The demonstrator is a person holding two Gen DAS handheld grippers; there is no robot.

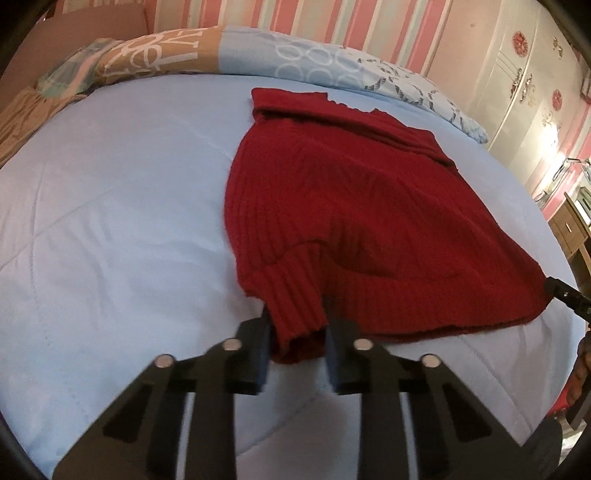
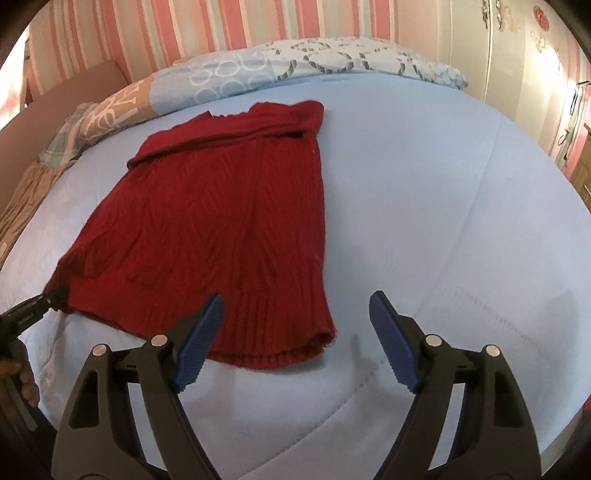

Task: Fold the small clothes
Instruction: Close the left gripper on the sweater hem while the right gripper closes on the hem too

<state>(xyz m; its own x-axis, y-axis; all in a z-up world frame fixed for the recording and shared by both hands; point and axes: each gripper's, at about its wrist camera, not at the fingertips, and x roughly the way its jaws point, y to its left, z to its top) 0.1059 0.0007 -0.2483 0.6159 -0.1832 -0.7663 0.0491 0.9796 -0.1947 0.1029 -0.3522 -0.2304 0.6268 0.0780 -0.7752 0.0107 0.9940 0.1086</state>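
A dark red ribbed knit sweater lies flat on a light blue bedspread, sleeves folded in. My left gripper is shut on the sweater's near left ribbed hem corner. In the right wrist view the sweater lies to the left, and my right gripper is open above its near right hem corner, holding nothing. The left gripper's tip shows at the sweater's left corner there. The right gripper's tip shows at the sweater's right corner in the left wrist view.
Patterned pillows lie along the head of the bed against a pink striped wall. A white wardrobe and a wooden drawer unit stand to the right of the bed.
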